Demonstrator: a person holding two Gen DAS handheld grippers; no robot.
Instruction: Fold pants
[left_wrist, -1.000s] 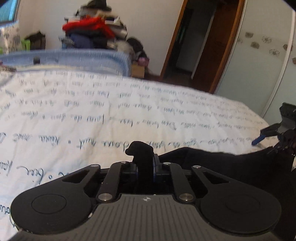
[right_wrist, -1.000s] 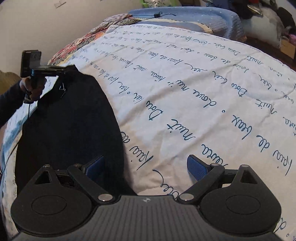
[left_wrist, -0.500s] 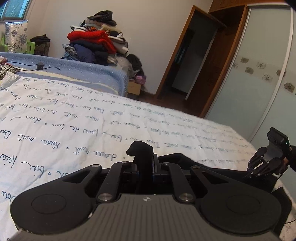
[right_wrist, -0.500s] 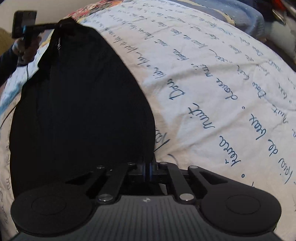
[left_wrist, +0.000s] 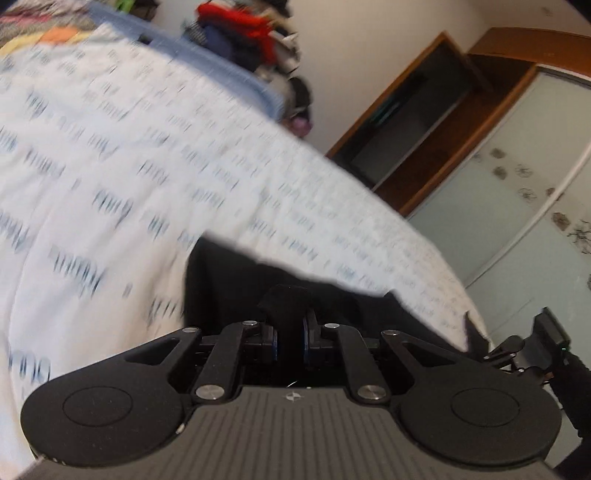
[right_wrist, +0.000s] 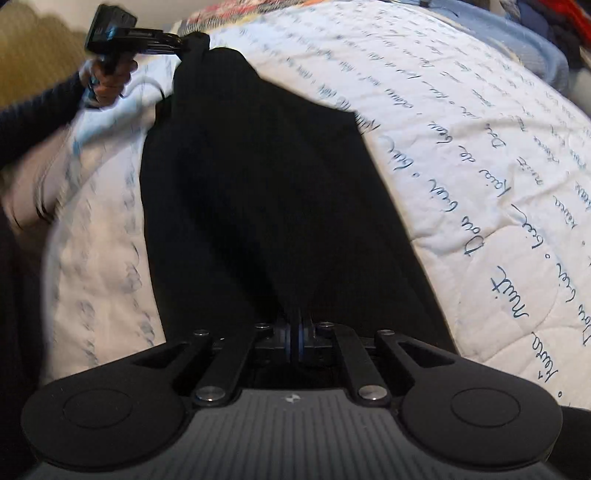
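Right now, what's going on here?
A person is folding black pants on a bed with a script-printed quilt. The left gripper and right gripper are each clamped on a bunch of the dark fabric, holding it stretched between them above the quilt.

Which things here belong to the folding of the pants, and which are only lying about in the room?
Belong to the job:
- black pants, stretched between the two grippers
- left gripper, shut on one end
- right gripper, shut on the other end
- bedspread with blue writing, the work surface

Lying about:
- pile of clothes beyond the bed
- wardrobe doors
- open doorway
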